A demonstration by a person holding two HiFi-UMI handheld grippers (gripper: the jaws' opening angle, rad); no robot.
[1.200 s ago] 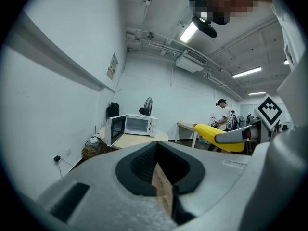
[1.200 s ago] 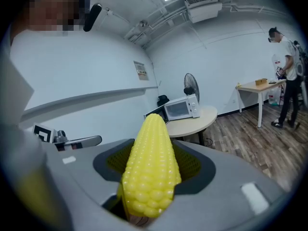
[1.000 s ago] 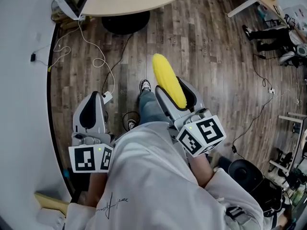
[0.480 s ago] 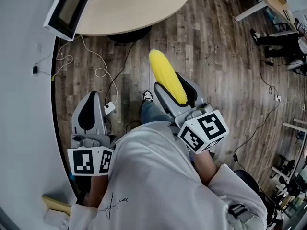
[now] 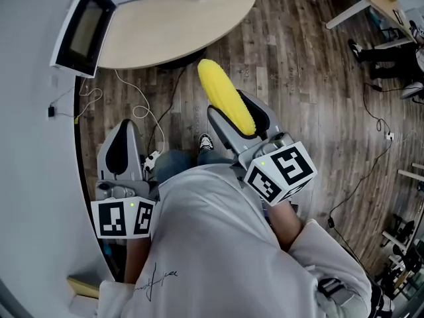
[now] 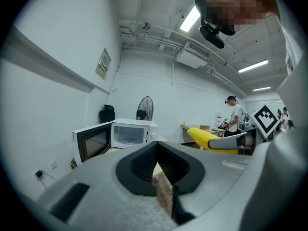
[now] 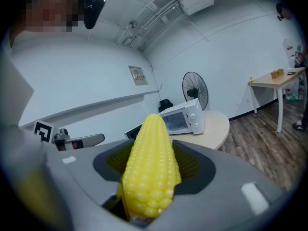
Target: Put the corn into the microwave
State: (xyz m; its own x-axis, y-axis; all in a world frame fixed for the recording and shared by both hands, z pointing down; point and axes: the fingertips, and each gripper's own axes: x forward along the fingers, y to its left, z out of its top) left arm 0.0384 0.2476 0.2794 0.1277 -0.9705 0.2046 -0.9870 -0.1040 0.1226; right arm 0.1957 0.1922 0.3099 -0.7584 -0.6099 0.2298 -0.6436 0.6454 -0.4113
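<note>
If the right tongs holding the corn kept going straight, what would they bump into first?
Probably the round table, near the microwave on it; the corn would touch first. Depth is hard to judge.

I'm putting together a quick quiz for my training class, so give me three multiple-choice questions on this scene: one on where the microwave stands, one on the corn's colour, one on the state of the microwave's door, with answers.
1. Where does the microwave stand?
A. on the floor
B. on the round table
C. on a wall shelf

2. What colour is the corn?
A. white
B. purple
C. yellow

3. How is the microwave's door?
A. open
B. shut
C. taken off

Answers:
1. B, it sits on the tabletop.
2. C, the whole cob is yellow.
3. A, the door swings out to one side.
</note>
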